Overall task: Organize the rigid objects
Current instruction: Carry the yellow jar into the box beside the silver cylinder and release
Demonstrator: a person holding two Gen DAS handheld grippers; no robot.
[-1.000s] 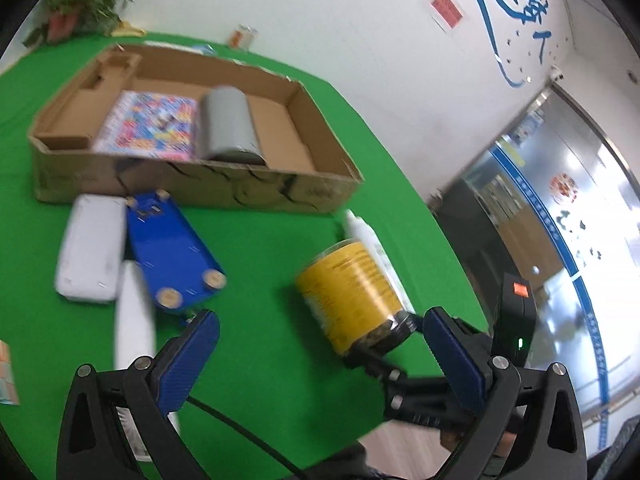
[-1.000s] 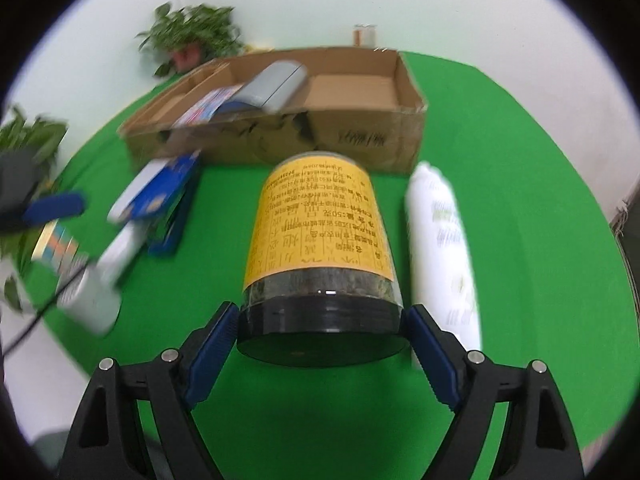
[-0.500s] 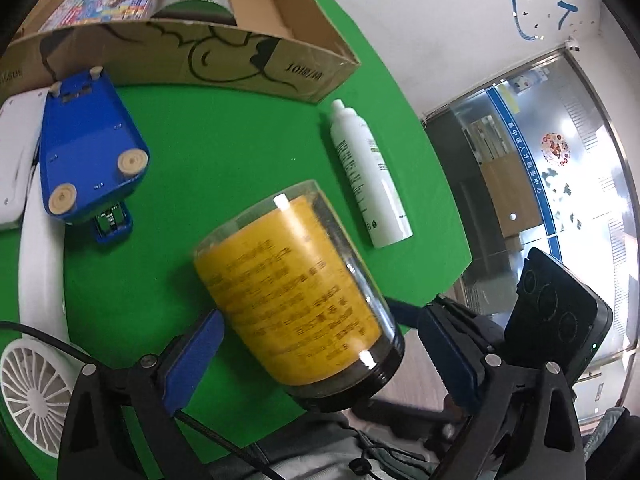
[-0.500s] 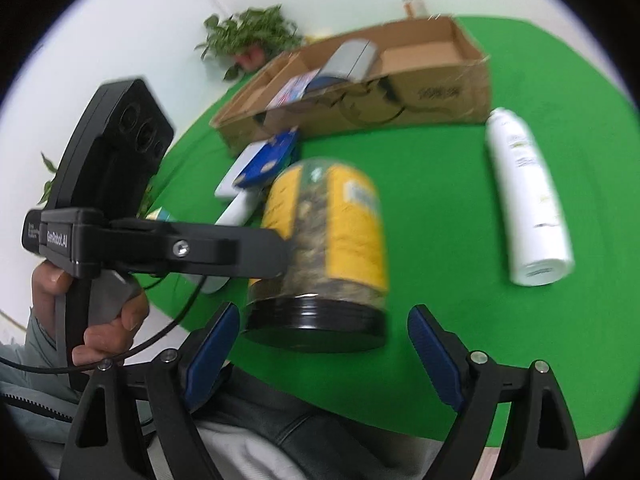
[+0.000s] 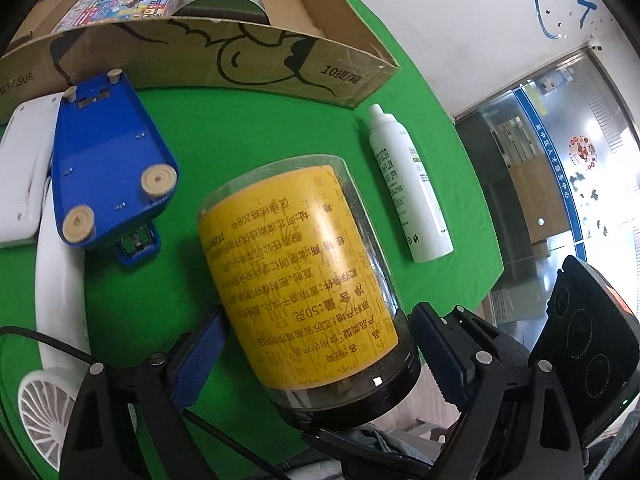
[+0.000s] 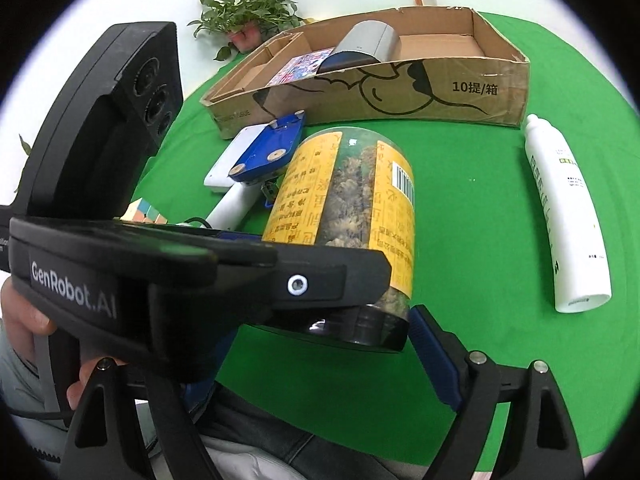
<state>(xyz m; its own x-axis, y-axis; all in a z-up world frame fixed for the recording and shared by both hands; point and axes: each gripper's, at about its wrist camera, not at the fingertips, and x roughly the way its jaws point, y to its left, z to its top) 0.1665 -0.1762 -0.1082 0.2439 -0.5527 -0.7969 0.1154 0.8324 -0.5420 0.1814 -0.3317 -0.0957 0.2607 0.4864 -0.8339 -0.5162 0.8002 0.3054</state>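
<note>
Step in hand, as I read it: a hand-to-hand pass of the jar (image 5: 304, 280), with boxing it as the goal. The jar, with a yellow label, a black lid and dried stuff inside, is off the green table (image 5: 260, 128), tilted with the lid toward the person, near the middle front of the scene. The right gripper (image 6: 324, 328) is clamped on the jar at the lid end. 1 pad shows against the lid's right edge and the other is hidden behind the left tool, but the jar hangs in the air, so that grip carries it. The left gripper (image 5: 318, 316) straddles the jar body just above the lid. Its jaws have just been closing with the jar between them. Both pads sit at the jar's sides, but I cannot tell whether they press yet or are only alongside. A hand (image 6: 24, 320) grips the left tool's handle at near left. The cardboard box (image 5: 280, 60) lies at the far side and already holds a grey cylinder (image 6: 368, 42) and a colourful booklet (image 6: 300, 68), with free floor at its right end. A white bottle (image 5: 408, 184) lies right of the jar. A blue stapler (image 5: 108, 160) and a white fan (image 5: 44, 408) lie to the left. Next move calls for the left pads to seat firmly on the round plastic body before the right lets go, then a carry to the box's free right end. The slick wall could slip or roll if pinched off-centre.
</note>
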